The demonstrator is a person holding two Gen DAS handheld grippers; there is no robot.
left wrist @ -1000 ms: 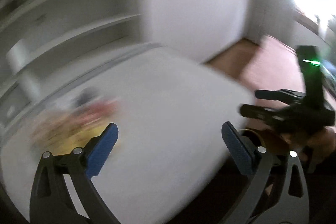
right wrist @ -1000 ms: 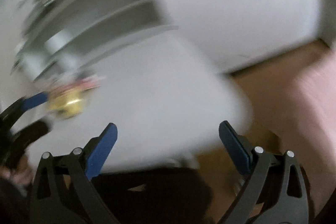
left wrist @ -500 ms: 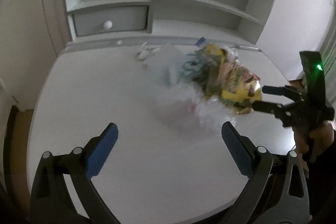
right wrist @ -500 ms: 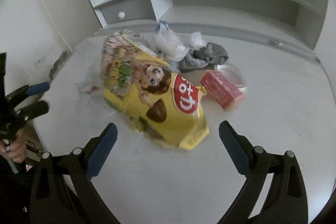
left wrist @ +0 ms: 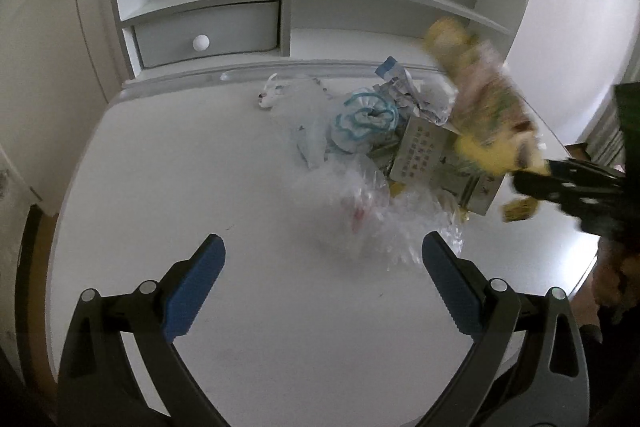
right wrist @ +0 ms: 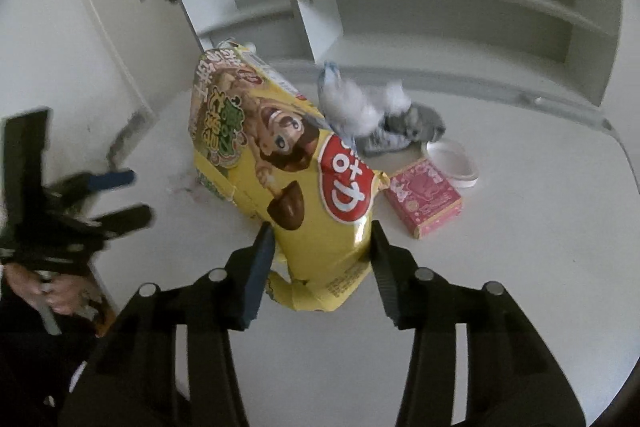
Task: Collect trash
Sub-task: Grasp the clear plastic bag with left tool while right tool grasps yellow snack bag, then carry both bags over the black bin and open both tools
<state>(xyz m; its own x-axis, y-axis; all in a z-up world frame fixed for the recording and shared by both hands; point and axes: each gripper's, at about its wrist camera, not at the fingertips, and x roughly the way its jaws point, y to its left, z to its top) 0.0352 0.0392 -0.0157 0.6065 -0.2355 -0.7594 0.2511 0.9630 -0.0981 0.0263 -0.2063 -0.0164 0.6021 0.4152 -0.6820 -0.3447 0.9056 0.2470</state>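
A pile of trash lies on the white table (left wrist: 160, 187). My right gripper (right wrist: 322, 255) has its jaws closing on the bottom end of a yellow snack bag (right wrist: 288, 163), and both pads touch its sides. In the left wrist view that bag (left wrist: 480, 107) stands tilted up and blurred above the right gripper (left wrist: 560, 179). My left gripper (left wrist: 322, 267) is open with nothing between its fingers, just short of a crumpled clear plastic bag (left wrist: 360, 211). It shows again at the left edge of the right wrist view, left gripper (right wrist: 116, 195).
Behind the clear plastic lie a blue-edged white wrapper (left wrist: 362, 121), crumpled paper and a grey printed box (left wrist: 424, 151). A pink box (right wrist: 424, 201), a white lid (right wrist: 452, 159) and a grey wad (right wrist: 408, 131) sit right of the yellow bag. A white shelf unit (left wrist: 208, 7) backs the table.
Both views swung from the wall and floor onto the table and settled over the pile. The right jaws narrowed from wide open onto the yellow bag, which now stands up on end.
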